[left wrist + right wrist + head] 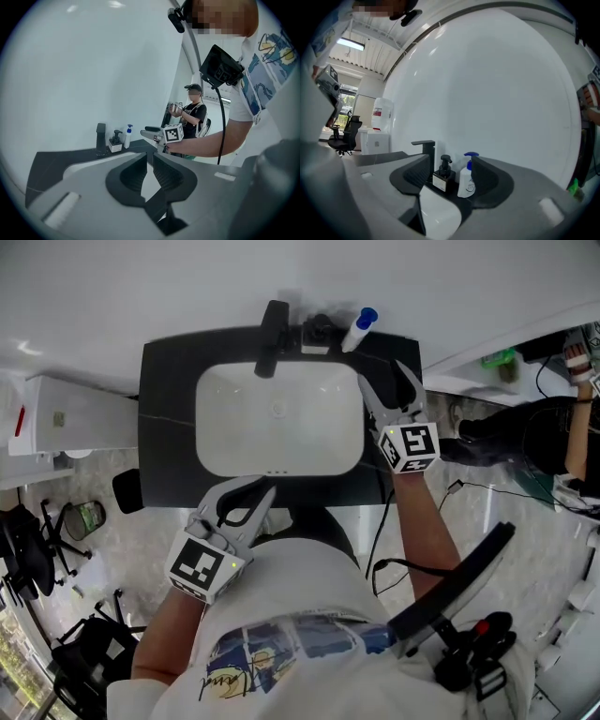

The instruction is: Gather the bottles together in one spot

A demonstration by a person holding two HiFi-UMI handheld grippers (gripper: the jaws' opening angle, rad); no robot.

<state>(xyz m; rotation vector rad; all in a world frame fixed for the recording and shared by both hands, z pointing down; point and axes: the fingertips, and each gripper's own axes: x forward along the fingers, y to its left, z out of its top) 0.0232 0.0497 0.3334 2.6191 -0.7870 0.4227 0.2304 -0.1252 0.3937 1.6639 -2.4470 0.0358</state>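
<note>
Two bottles stand side by side at the back rim of the black counter (164, 418): a dark pump bottle (320, 331) and a white bottle with a blue pump (359, 329). In the right gripper view the dark bottle (442, 176) and the white bottle (466, 181) show between the jaws, a short way ahead and untouched. My right gripper (382, 377) hovers open over the counter's right side, in front of them. My left gripper (255, 491) hangs at the basin's near edge, jaws nearly touching, holding nothing. From there the bottles (127, 137) look small and far.
A black faucet (272, 337) rises left of the bottles, behind the white basin (216, 390). A white cabinet (66, 418) and office chairs (28, 545) stand to the left. Cables (380, 521) trail on the floor to the right. Another person (191, 114) stands beyond the counter.
</note>
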